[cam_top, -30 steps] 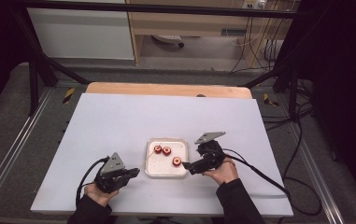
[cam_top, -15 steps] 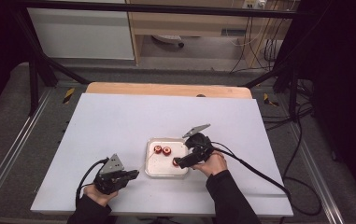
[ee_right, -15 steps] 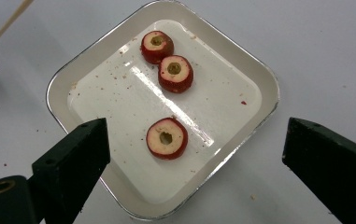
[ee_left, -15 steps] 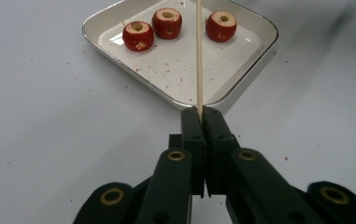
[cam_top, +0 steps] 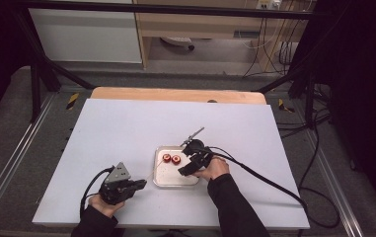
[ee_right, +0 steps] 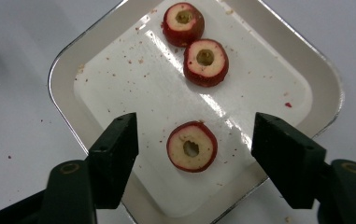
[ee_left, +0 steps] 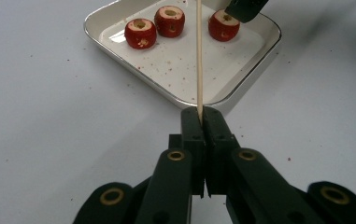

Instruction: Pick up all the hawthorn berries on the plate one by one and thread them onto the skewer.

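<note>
Light falls evenly from above onto my white table (cam_top: 126, 128), while the room around it sinks into near black. Glare streaks the metal tray (ee_right: 68, 60) floor in my right gripper view. My own jaws look soft and blurred close to each lens. Shadows stay faint.

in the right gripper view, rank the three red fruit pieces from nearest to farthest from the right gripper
1. Lone fruit piece, between the open jaws of the right gripper.
2. Middle fruit piece, farther up the tray.
3. Top fruit piece, touching the middle one, nearest the tray's far corner.
</note>
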`<state>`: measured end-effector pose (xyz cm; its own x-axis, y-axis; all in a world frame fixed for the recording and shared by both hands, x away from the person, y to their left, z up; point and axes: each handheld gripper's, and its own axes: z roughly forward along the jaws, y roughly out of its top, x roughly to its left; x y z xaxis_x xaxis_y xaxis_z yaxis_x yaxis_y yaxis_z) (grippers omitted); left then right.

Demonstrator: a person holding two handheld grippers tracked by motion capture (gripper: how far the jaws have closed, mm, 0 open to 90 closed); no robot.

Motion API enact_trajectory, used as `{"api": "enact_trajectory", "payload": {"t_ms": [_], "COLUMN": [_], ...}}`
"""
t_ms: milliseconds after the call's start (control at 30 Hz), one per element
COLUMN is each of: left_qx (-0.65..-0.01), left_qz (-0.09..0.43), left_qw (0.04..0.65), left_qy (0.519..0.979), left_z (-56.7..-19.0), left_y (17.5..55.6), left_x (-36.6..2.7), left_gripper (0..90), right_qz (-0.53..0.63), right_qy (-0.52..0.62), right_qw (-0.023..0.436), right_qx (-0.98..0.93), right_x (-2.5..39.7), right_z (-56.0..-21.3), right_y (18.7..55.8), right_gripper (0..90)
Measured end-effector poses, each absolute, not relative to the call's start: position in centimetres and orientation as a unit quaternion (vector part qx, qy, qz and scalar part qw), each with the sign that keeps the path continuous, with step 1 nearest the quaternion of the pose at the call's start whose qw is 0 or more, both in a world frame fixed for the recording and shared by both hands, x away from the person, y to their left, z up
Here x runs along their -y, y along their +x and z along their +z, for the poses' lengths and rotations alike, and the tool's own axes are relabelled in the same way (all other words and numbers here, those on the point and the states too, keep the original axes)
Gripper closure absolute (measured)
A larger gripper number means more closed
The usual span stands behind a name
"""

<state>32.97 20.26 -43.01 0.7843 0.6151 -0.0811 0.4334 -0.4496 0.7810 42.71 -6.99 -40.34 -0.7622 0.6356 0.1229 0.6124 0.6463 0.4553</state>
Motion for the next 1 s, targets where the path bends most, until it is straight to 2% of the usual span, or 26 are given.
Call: {"api": "enact_trajectory", "payload": {"t_ms": [400, 1000], "left_qx": [-0.310, -0.309], "left_qz": [0.101, 0.101], "left_qw": [0.422, 0.420], "left_qy": [0.846, 0.848], "left_z": [-43.1, -43.2], "left_y": [33.0, 33.0], "left_x": [-20.2, -20.1], "left_gripper": [88.5, 88.5], "right_qz": [0.224, 0.207], "right_qy": [0.385, 0.394], "right_qw": [-0.019, -0.038], "right_qx": [-0.895, -0.895], "right_x": [6.9, 6.7], "right_z": [-41.1, -41.7], "right_y": [43.7, 43.8], "right_gripper": [50.6, 59.3]}}
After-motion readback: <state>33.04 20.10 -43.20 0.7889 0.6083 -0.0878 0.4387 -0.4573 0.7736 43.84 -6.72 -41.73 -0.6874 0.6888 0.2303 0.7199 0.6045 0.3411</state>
